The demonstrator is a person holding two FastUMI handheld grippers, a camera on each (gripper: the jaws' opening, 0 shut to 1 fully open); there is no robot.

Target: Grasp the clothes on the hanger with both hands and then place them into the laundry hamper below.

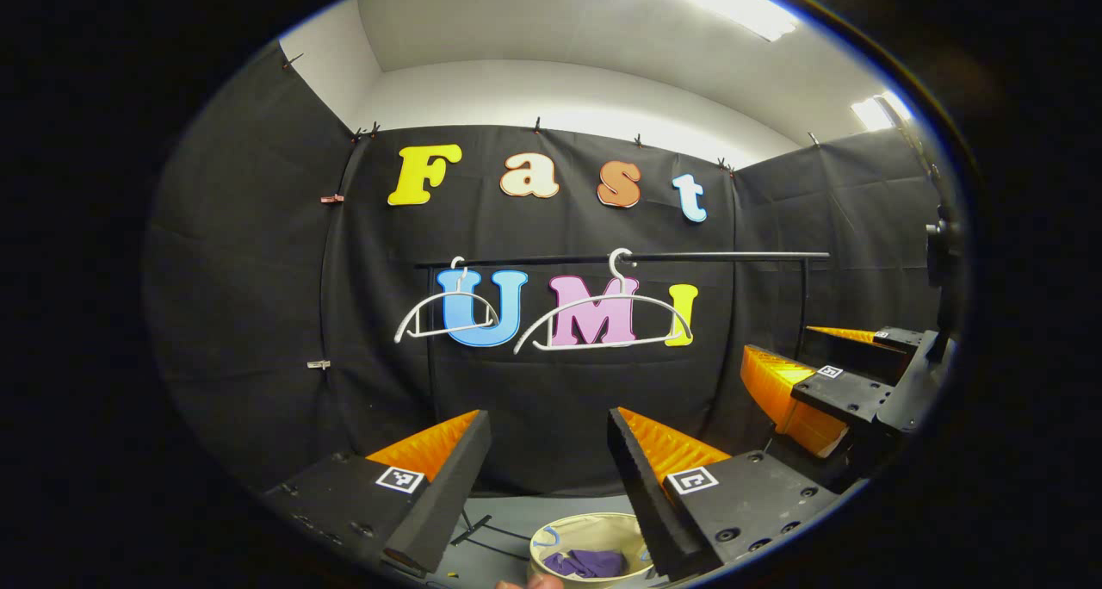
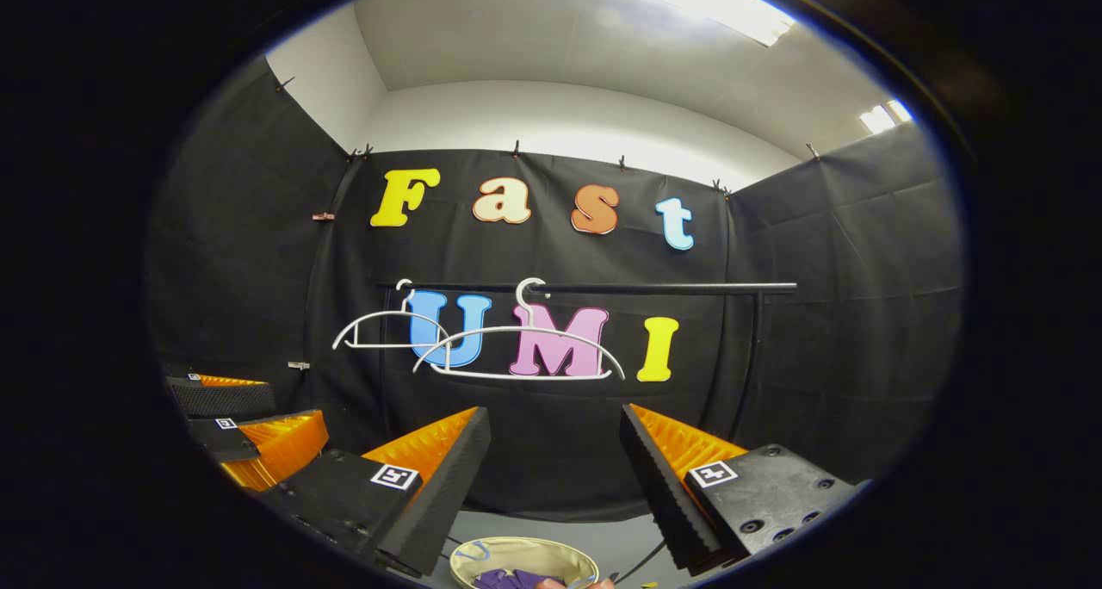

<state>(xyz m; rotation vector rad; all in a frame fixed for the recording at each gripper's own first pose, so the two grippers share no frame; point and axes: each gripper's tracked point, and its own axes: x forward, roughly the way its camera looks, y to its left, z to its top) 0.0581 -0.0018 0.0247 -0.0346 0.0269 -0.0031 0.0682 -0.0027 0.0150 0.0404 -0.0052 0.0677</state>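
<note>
The purple clothes (image 1: 588,562) are seen in the hamper (image 1: 551,542), below both wide-open grippers (image 1: 548,468) (image 2: 554,477); the hangers (image 1: 603,318) are bare.

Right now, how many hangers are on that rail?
2, both bare. One hanger hangs near the rail's left end; the other hanger hangs just right of it, nearer the middle. None looks hidden.
</note>
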